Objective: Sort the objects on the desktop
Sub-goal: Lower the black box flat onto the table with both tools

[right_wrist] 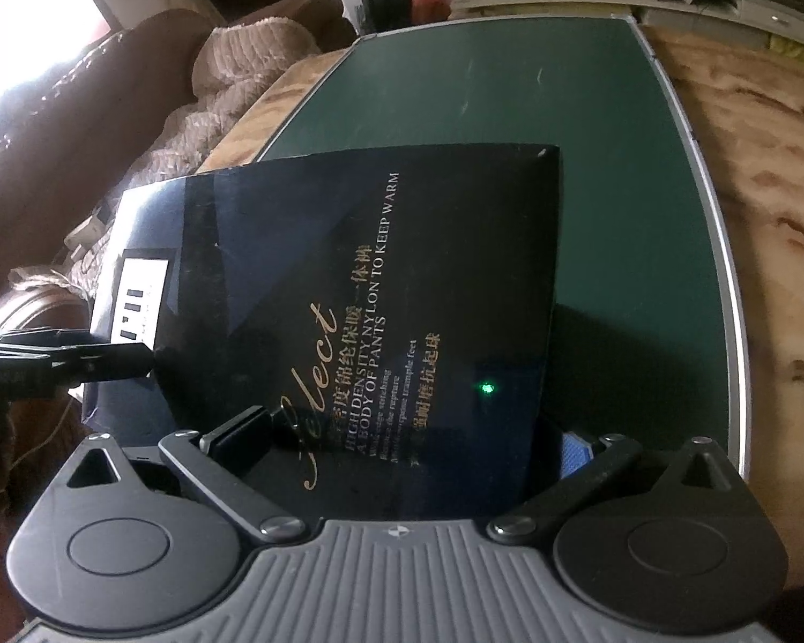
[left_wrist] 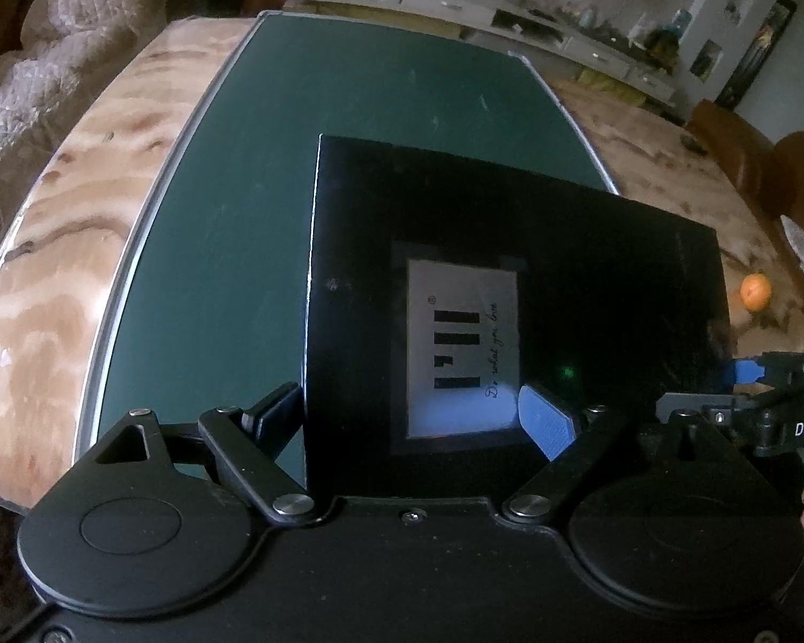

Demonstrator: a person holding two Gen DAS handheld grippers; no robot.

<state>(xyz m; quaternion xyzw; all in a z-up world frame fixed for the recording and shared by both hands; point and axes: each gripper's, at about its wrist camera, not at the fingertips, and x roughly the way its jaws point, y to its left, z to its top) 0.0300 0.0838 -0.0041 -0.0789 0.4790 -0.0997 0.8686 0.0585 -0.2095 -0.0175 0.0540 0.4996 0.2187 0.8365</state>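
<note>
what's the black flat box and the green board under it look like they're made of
Black flat box: probably glossy coated cardboard; sharp folded edges, gold print, window glare on the surface. Dark green board: matte, with faint chalky scuffs and a thin silvery metal-looking rim, likely a chalkboard-type panel.

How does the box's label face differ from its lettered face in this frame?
The label face carries one white label with black bars; the lettered face carries lines of gold text instead. The label face looks toward the left gripper, the lettered face toward the right gripper. In the right wrist view the label face shows far narrower than the lettered face. Both are glossy black sides of one box.
</note>
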